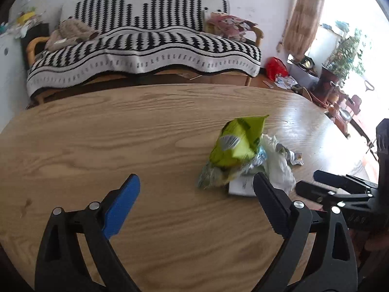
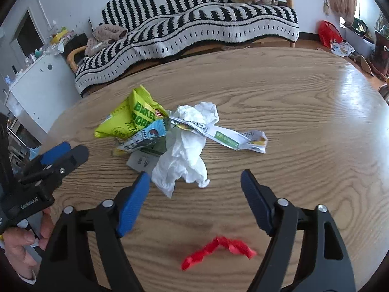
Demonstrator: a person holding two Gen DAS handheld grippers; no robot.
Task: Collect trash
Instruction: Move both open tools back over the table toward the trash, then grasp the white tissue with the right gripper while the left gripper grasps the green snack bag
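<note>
A pile of trash lies on the wooden table: a lime-green snack bag, a blue-and-white wrapper, a crumpled white tissue, a long torn wrapper and a small white card. A red twisted scrap lies near the front edge. My right gripper is open, just in front of the tissue. My left gripper is open, its right finger next to the pile; the green bag is ahead of it. The left gripper also shows in the right view, left of the pile.
A sofa under a black-and-white blanket stands behind the table. A white cabinet is at the left. A red bag, papers and potted plants sit on the floor at the right. The right gripper shows in the left view.
</note>
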